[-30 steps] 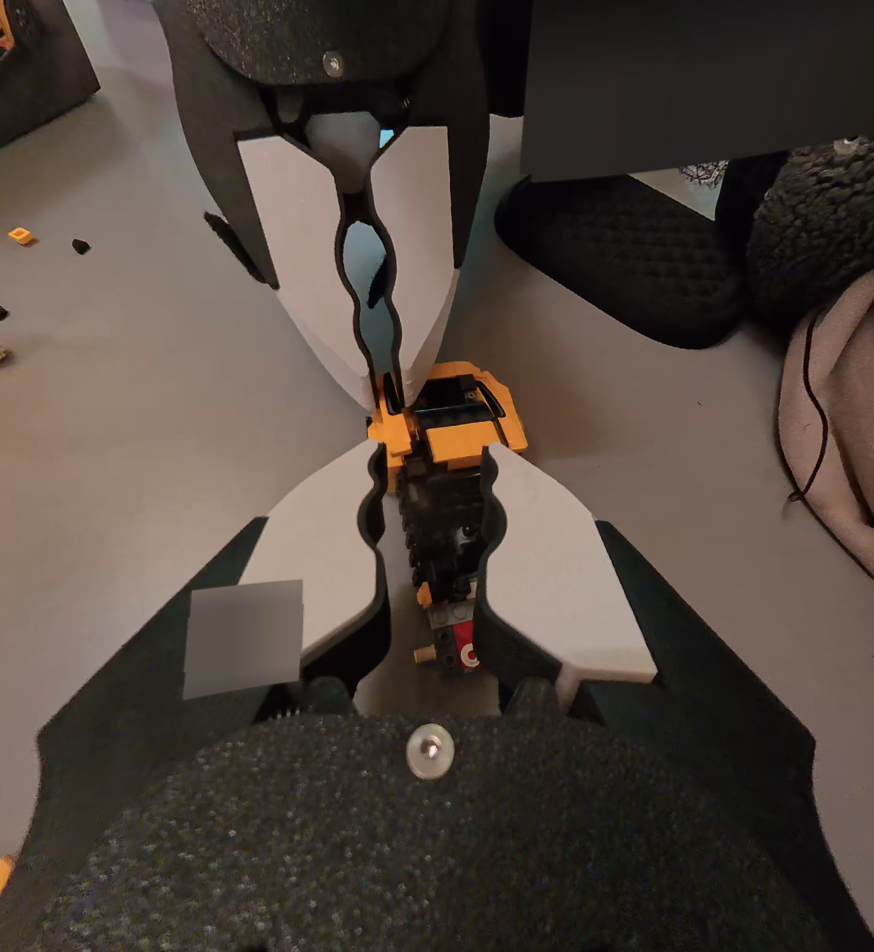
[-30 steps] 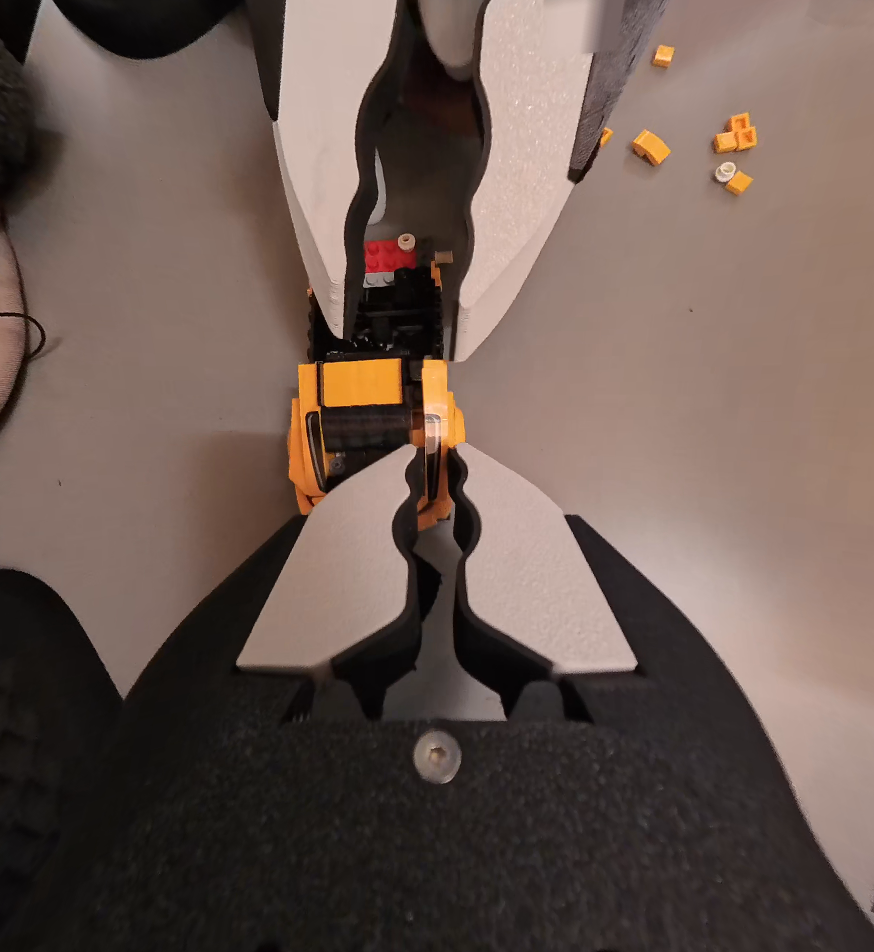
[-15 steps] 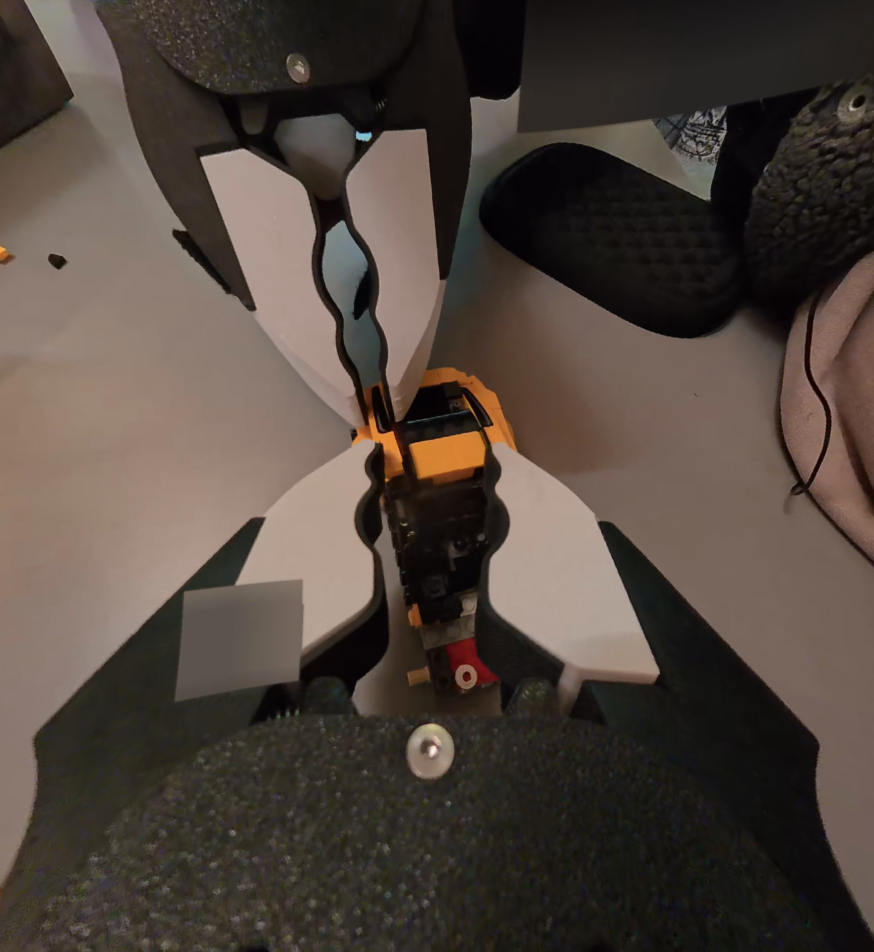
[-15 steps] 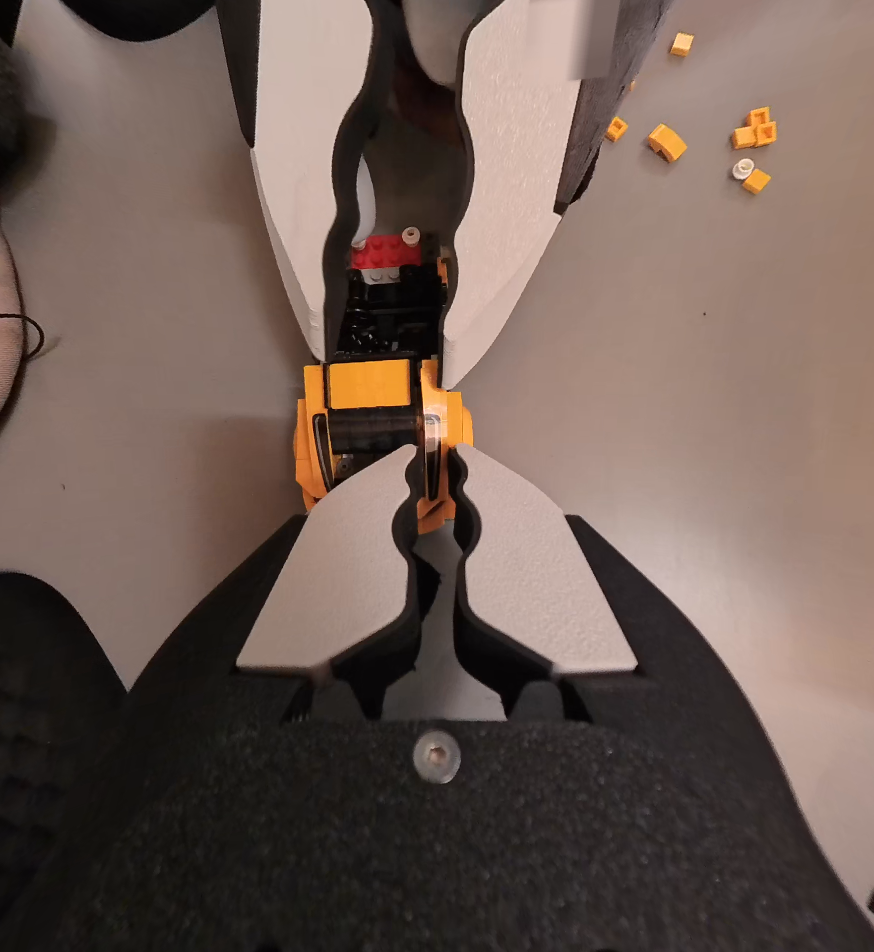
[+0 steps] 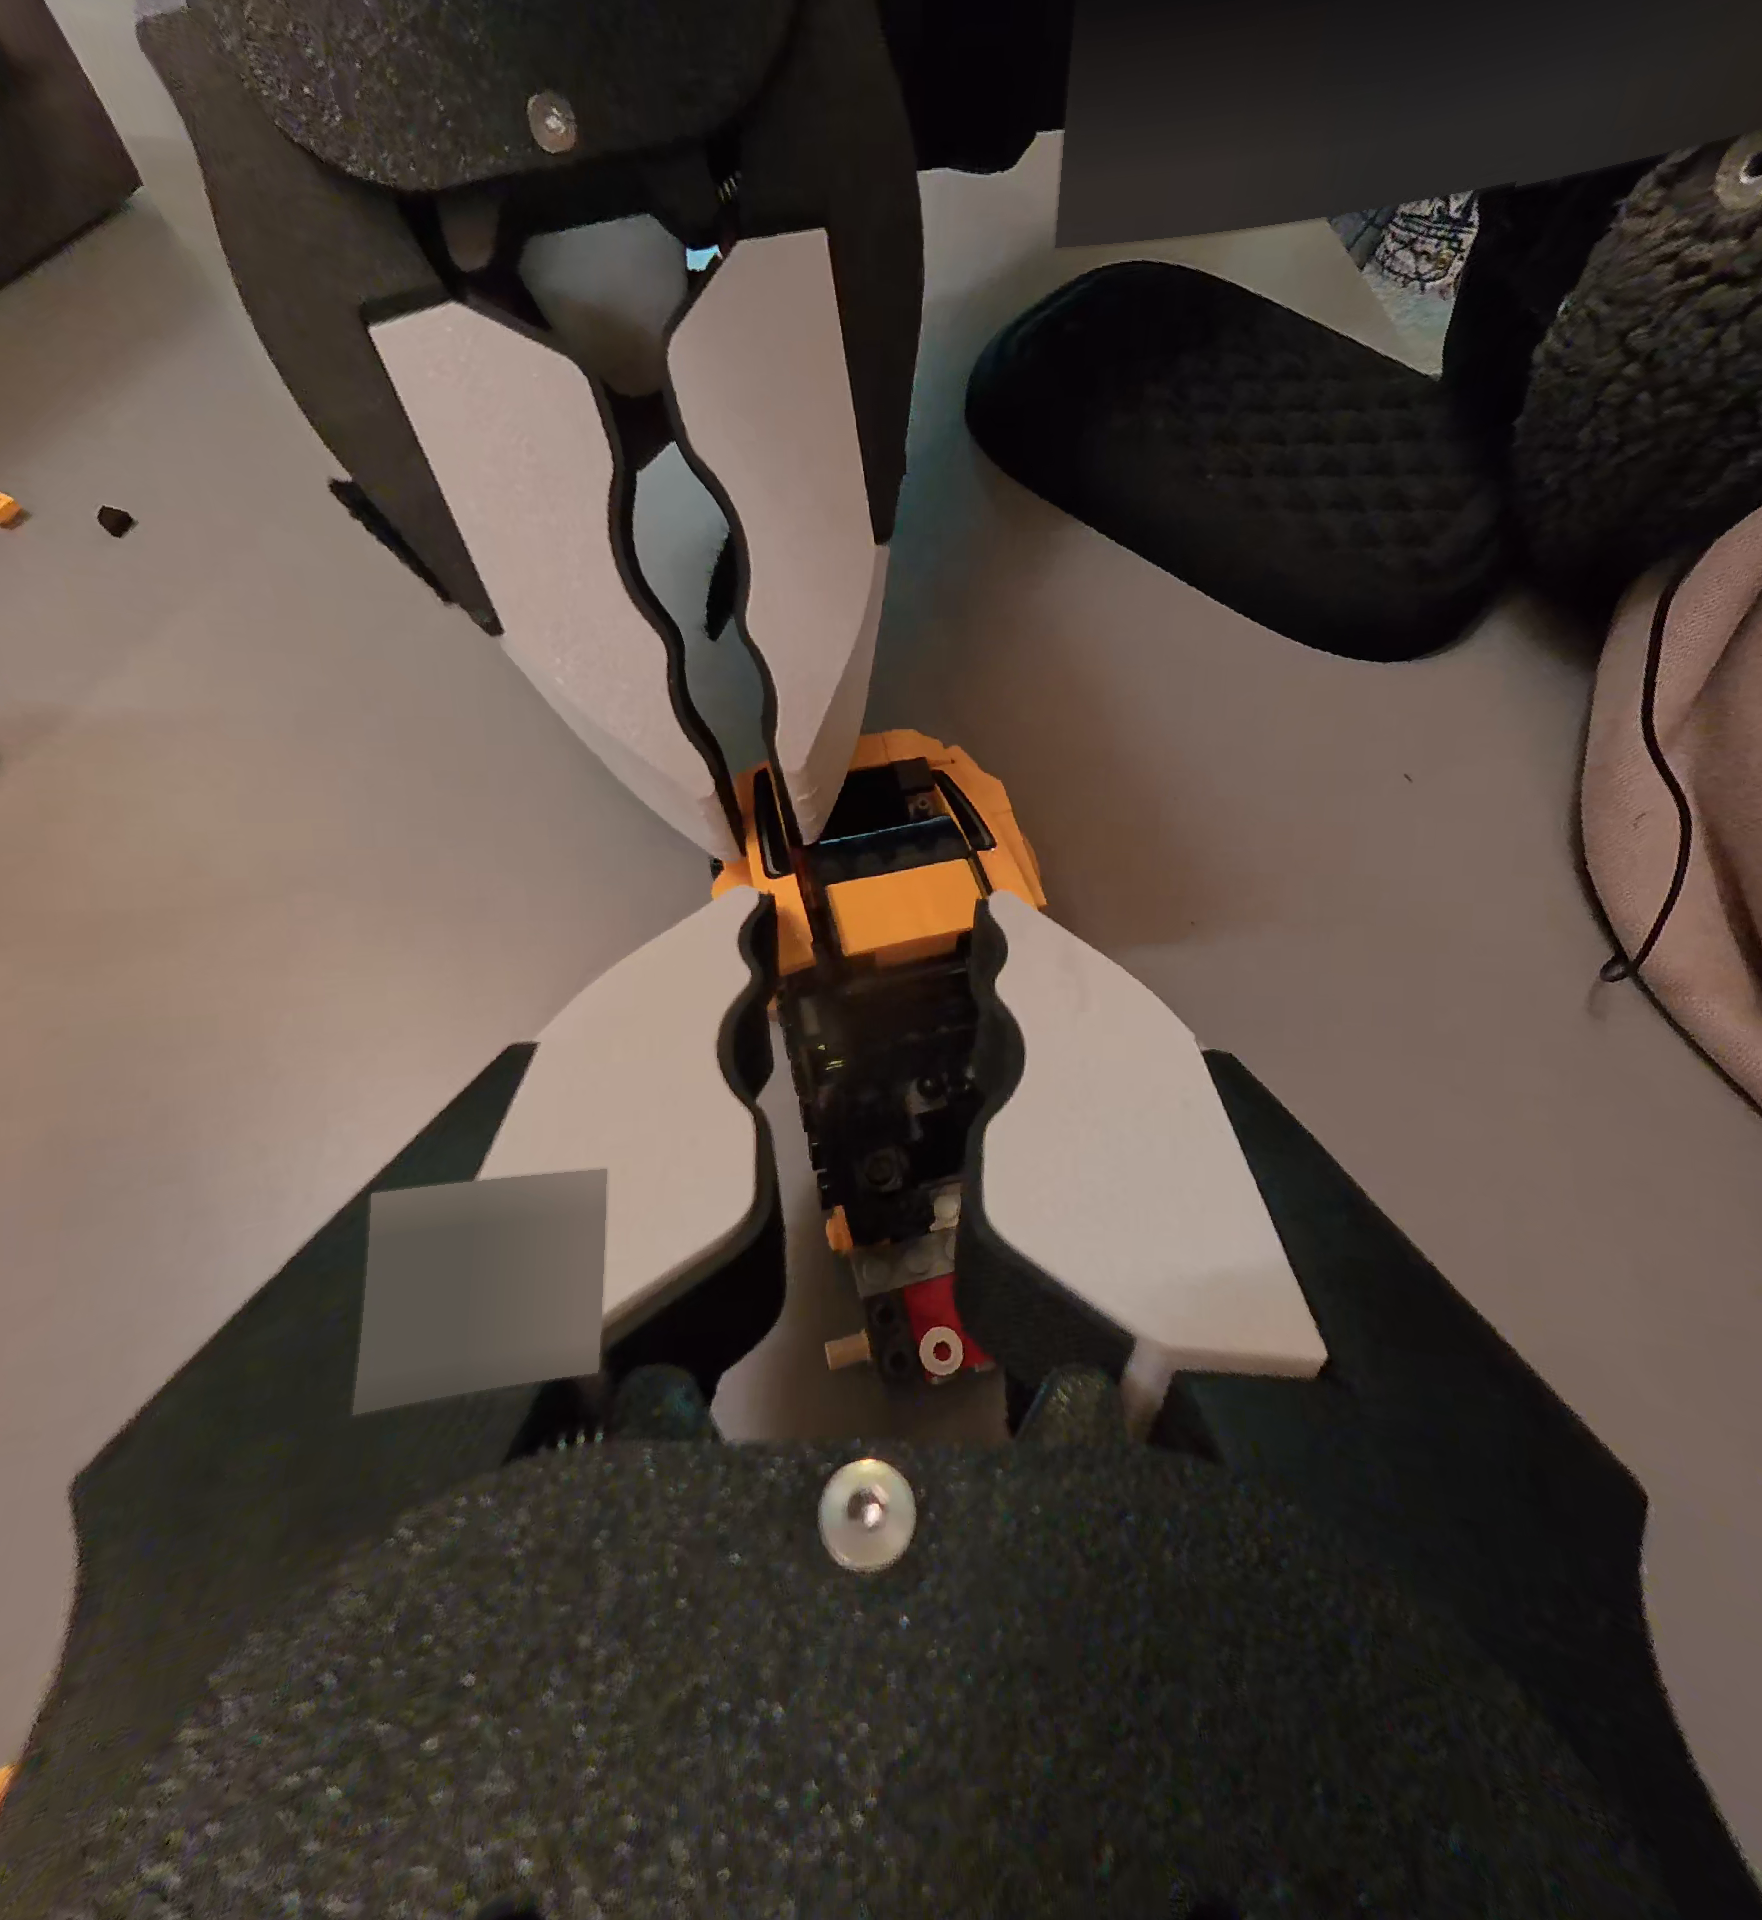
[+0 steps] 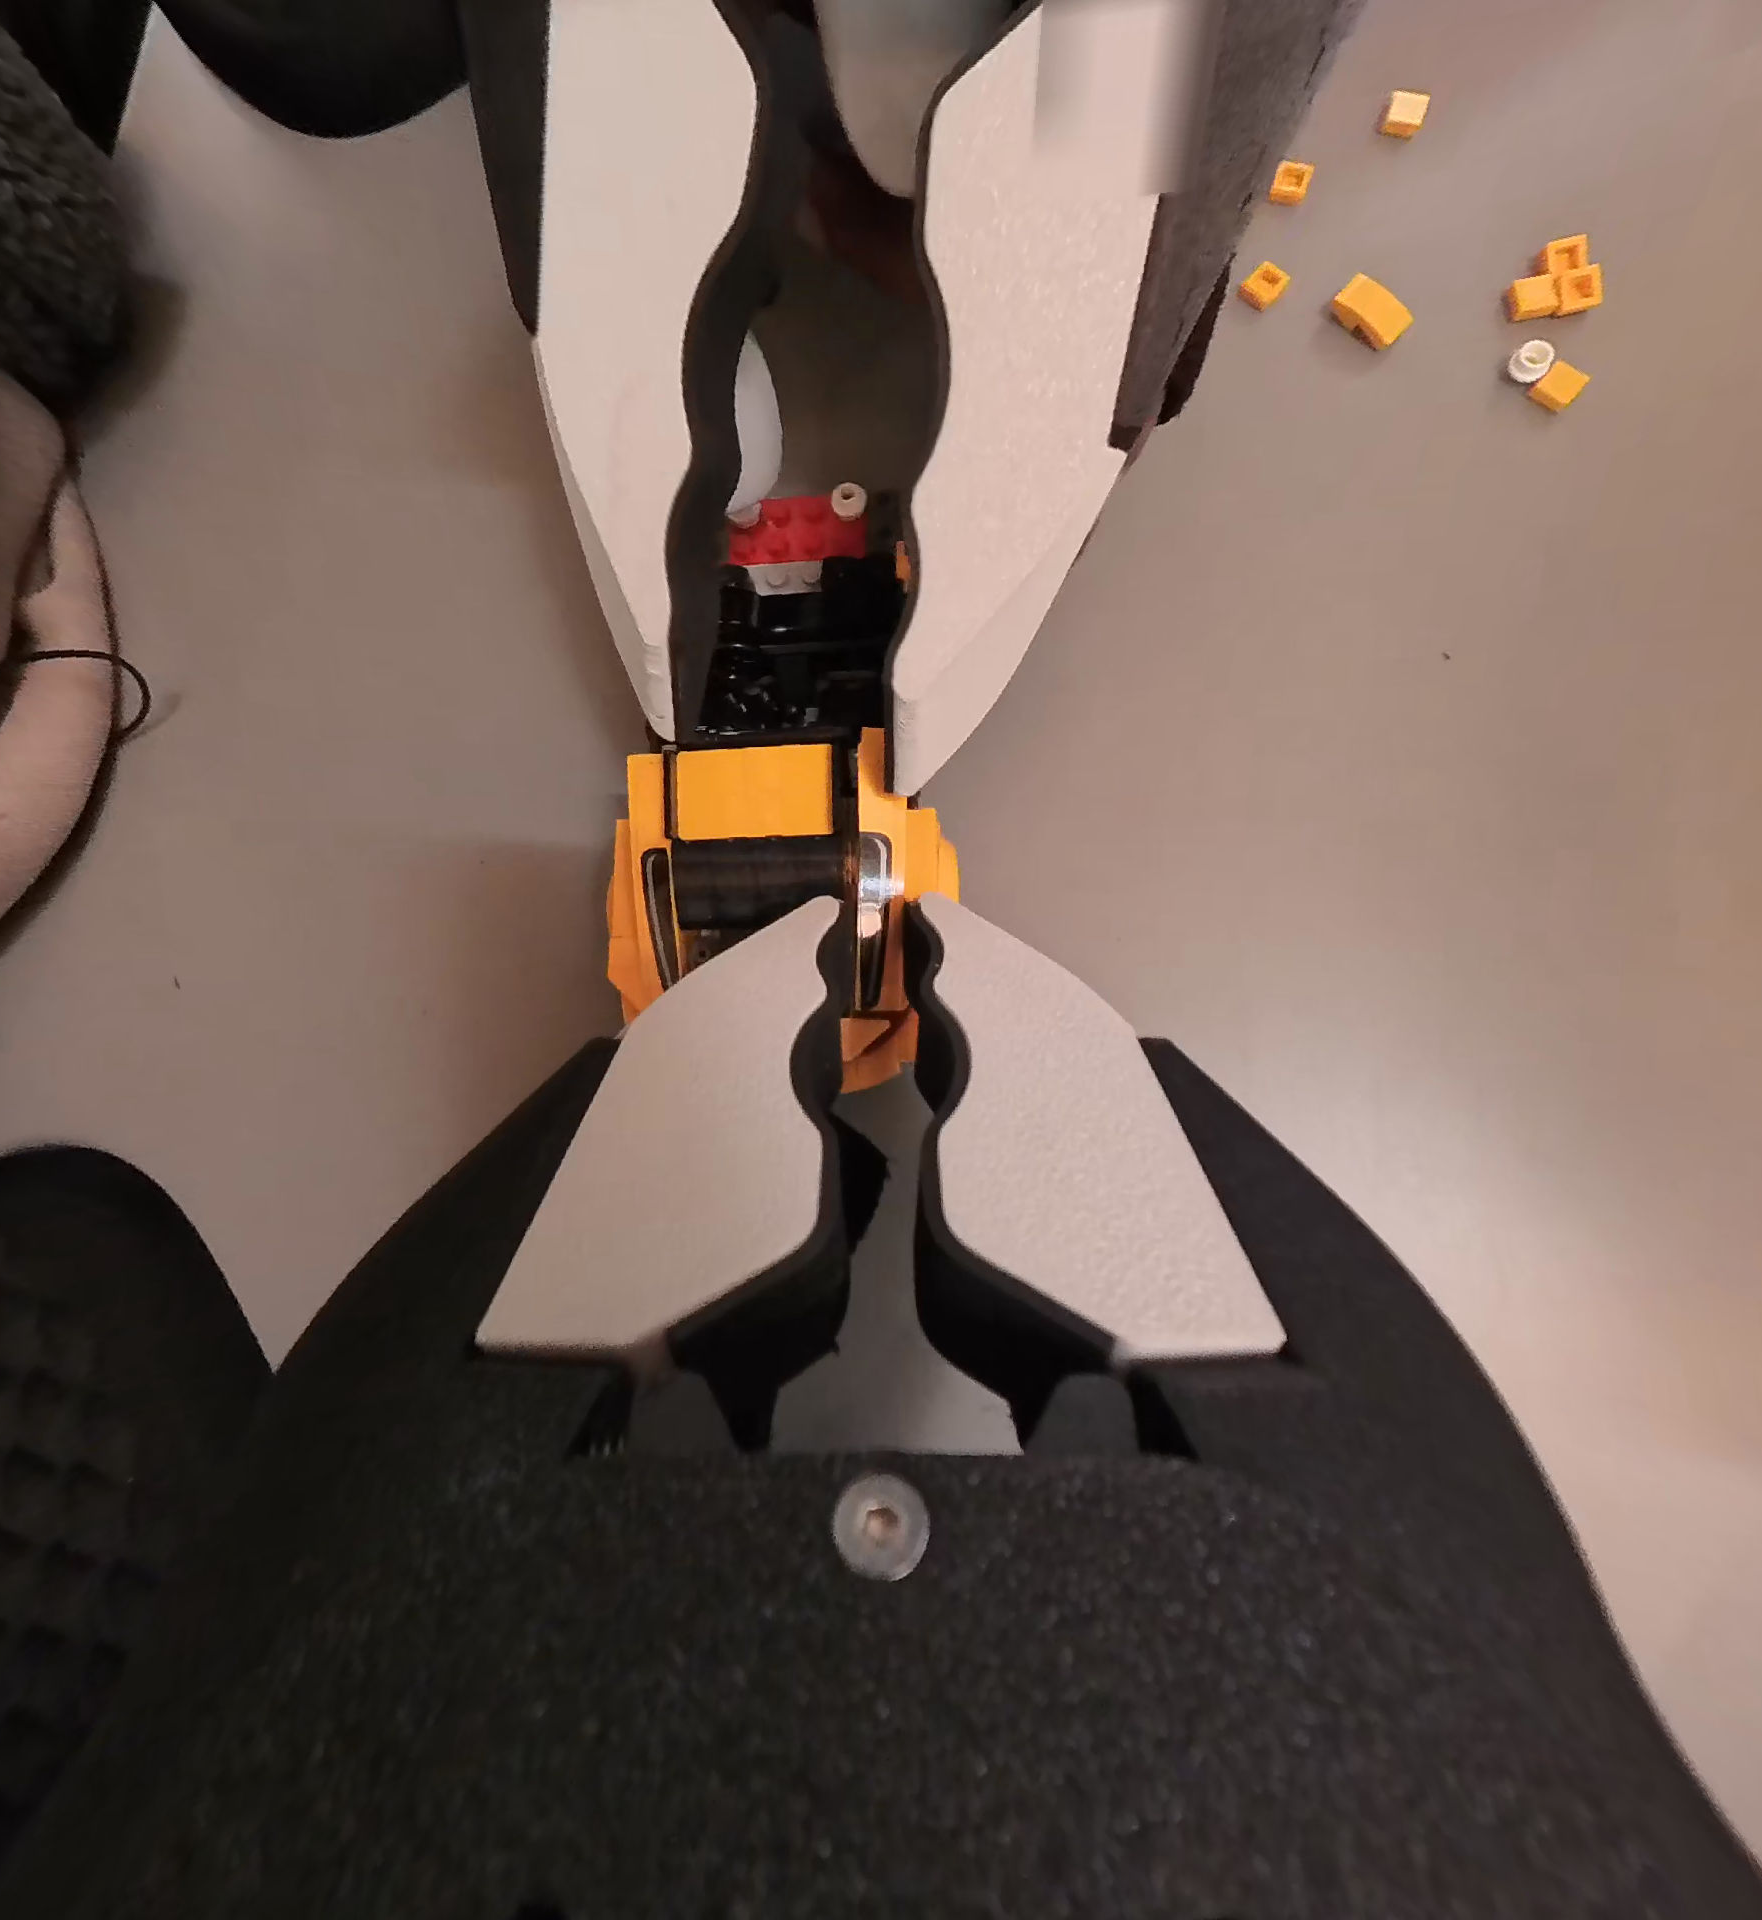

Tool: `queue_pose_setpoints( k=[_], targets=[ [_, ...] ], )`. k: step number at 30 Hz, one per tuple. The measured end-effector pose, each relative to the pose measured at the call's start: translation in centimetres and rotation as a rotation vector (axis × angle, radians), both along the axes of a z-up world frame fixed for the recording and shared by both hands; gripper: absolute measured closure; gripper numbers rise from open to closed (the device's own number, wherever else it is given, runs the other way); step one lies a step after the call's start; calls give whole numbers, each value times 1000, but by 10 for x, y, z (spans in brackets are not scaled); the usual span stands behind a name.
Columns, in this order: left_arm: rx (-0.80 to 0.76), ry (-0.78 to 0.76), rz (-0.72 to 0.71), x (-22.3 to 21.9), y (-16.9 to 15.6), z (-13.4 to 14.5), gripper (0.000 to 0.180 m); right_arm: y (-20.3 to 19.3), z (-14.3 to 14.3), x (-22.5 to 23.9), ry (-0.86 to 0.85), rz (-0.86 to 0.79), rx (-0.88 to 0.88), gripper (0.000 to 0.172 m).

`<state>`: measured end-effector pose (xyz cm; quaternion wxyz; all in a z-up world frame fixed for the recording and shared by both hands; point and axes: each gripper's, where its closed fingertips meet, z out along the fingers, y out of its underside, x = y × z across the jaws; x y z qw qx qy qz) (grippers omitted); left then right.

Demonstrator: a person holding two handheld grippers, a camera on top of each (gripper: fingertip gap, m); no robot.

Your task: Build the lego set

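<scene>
Brick-built toy car (image 5: 898, 904), orange over a black chassis with a red end, sits on the grey table (image 5: 233, 935) gripped from both ends. Left tongs (image 5: 872, 925) clamp the black chassis between both pads. Right tongs (image 6: 872, 914) pinch a thin orange side panel with a shiny strip at the car's other end. Loose orange bricks (image 6: 1552, 291) lie well apart on the table, and a pink cloth (image 5: 1729, 831) sits to one side.
</scene>
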<state>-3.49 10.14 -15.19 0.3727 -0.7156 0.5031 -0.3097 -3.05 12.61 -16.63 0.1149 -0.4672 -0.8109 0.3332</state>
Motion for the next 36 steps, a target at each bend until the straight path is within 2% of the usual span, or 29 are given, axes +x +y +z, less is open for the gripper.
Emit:
queue_pose_setpoints(
  k=[21,29,36],
  targets=[
    [27,38,-14,3,-2,-1,146,-8,1,6,-22,37,-121,153],
    [108,162,-26,1,-1,-5,146,-5,5,6,-14,17,-156,151],
    [130,237,-34,2,-2,-7,148,2,16,-3,4,-34,-244,160]
  ],
)
